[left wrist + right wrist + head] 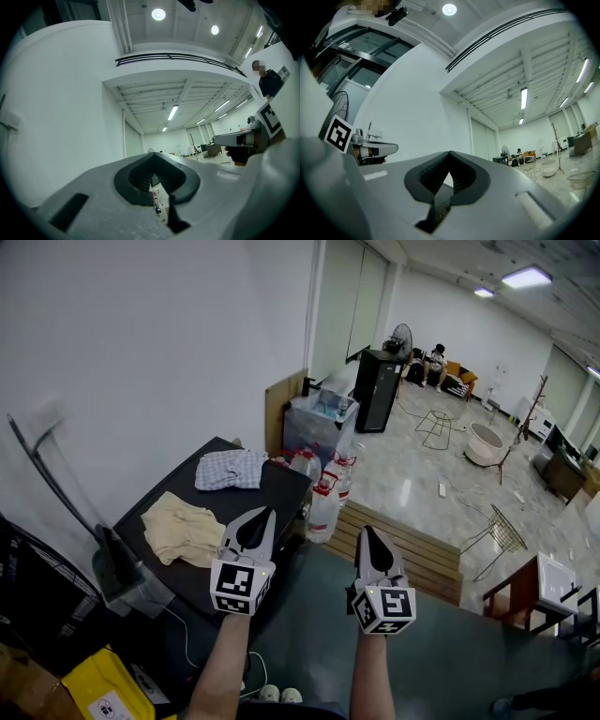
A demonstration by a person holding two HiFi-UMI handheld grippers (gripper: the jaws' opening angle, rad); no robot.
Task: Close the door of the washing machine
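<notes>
Left gripper (265,514) and right gripper (368,532) hang side by side, pointing far. Both have their jaws pressed together tip to tip with nothing between them. Just left sits a table (281,486) with two cloths (232,469). Washing machine: can't make it out in any view.

Cloth (230,469) on table (278,491); bottles (323,509) beside

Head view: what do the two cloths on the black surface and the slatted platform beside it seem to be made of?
Checked cloth: woven fabric, matte; it lies crumpled in soft folds. Cream cloth: fabric too, rumpled and matte. Slatted platform: probably unpainted wood, pale brown boards with gaps.
</notes>
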